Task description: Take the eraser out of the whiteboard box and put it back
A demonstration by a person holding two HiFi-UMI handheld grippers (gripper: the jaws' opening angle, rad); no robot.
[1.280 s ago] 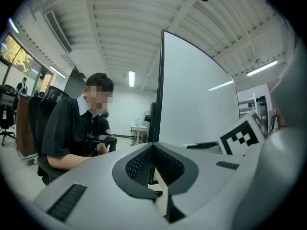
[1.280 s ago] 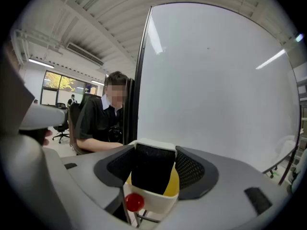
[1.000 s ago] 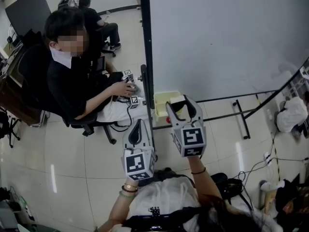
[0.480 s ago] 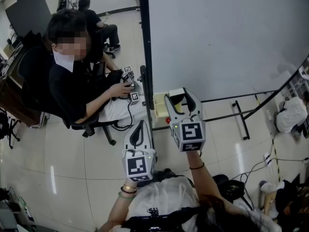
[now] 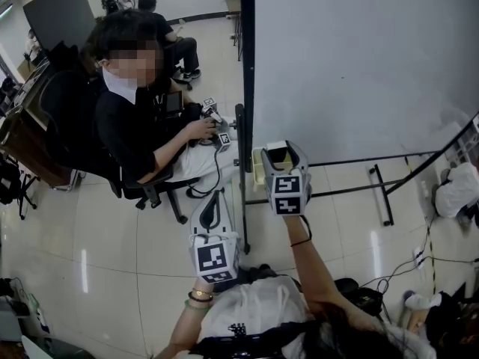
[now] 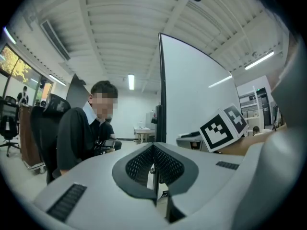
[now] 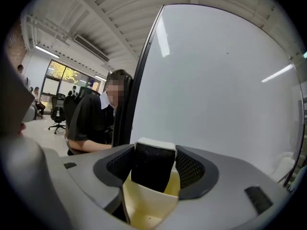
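The eraser (image 7: 151, 170), black felt with a white back, stands upright between the jaws of my right gripper (image 7: 154, 158), which is shut on it. Directly under it is the pale yellow whiteboard box (image 7: 143, 211), its open top facing me. In the head view the right gripper (image 5: 284, 155) holds the eraser (image 5: 277, 152) over the box (image 5: 258, 170), which hangs at the lower left corner of the whiteboard (image 5: 359, 58). My left gripper (image 5: 212, 197) hovers lower and to the left, shut and empty; in its own view the jaws of the left gripper (image 6: 154, 163) meet.
A person in black (image 5: 131, 114) sits on an office chair left of the whiteboard's black frame (image 5: 246, 66), handling small devices. The whiteboard's stand legs (image 5: 379, 193) reach over the tiled floor at right. A dark monitor (image 5: 56, 13) is at far left.
My right gripper has carried the eraser forward toward the whiteboard, now over the yellow box. The left gripper has stayed shut and about where it was.
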